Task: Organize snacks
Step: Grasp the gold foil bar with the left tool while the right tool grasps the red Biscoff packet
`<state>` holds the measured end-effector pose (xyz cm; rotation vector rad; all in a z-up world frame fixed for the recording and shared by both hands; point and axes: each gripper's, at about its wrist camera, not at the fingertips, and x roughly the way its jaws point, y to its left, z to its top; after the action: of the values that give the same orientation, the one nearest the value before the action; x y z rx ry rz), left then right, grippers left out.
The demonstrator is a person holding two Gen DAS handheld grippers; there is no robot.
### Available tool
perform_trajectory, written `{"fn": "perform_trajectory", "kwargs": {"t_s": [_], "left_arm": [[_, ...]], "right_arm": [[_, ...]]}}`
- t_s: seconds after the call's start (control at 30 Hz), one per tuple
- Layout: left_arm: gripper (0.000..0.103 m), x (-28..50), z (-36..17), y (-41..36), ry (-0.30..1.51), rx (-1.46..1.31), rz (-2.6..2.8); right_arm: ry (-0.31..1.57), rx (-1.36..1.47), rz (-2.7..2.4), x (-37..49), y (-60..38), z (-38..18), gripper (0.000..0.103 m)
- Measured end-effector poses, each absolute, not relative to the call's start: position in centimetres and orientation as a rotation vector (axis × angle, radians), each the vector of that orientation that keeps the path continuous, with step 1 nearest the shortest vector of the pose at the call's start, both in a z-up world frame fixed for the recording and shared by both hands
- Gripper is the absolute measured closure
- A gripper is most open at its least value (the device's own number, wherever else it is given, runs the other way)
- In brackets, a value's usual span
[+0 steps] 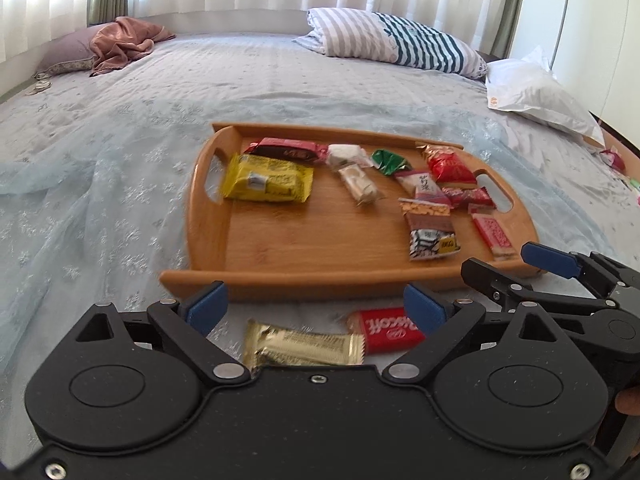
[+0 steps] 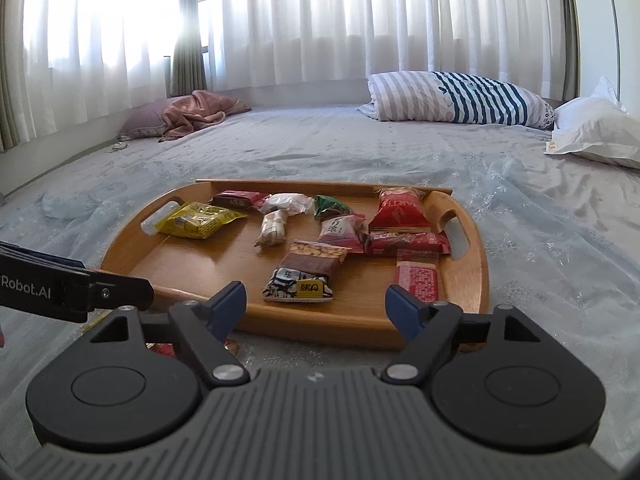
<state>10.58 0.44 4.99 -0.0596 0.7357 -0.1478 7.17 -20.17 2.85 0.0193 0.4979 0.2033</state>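
Both hand-held grippers: left hand-held gripper and right hand-held gripper black, blue pads, silver pivot screws, round hubs; "Robot.AI" lettering at left edge of right view.

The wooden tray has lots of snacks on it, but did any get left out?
Yes. A gold foil bar and a red Biscoff packet lie on the bedspread just outside the oval wooden tray, at its near edge, while the other snacks sit on it.

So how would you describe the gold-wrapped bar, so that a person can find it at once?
Find the wooden tray on the bed. In front of its near rim, on the bedspread, two snacks lie side by side between the open left gripper's fingers. The gold-wrapped bar is the shiny foil one; its neighbour is a red Biscoff packet.
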Motion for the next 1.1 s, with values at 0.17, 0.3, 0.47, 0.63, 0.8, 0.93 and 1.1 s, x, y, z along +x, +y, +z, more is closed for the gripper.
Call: {"fn": "perform_trajectory", "kwargs": {"t_s": [0.17, 0.3, 0.47, 0.63, 0.8, 0.93, 1.1], "left_arm": [[0.007, 9.8, 4.3, 1.0, 0.746, -0.047, -0.140], [0.006, 9.3, 3.6, 1.4, 0.759, -0.041, -0.153], [0.006, 8.8, 2.7, 1.8, 0.767, -0.036, -0.164], [0.006, 8.6, 2.1, 2.2, 0.774, -0.045, -0.184], [0.006, 9.0, 1.8, 2.3, 0.777, -0.046, -0.191], [0.011, 9.3, 1.4, 2.1, 0.786, -0.047, -0.205], [0.016, 9.2, 1.2, 1.7, 0.778, -0.030, -0.225]], "right_arm": [[0.512, 0.009, 0.226, 6.4, -19.4, 2.4, 0.013], [0.532, 0.012, 0.249, 5.7, -19.1, 1.7, 0.011], [0.550, -0.014, 0.258, 5.1, -18.6, 1.0, 0.008], [0.562, -0.030, 0.253, 4.9, -18.5, 0.6, 0.003], [0.565, -0.038, 0.258, 4.9, -18.3, 0.3, 0.000], [0.561, -0.066, 0.260, 4.8, -17.9, 0.0, 0.000], [0.560, -0.107, 0.268, 4.7, -17.1, -0.3, 0.000]]}}
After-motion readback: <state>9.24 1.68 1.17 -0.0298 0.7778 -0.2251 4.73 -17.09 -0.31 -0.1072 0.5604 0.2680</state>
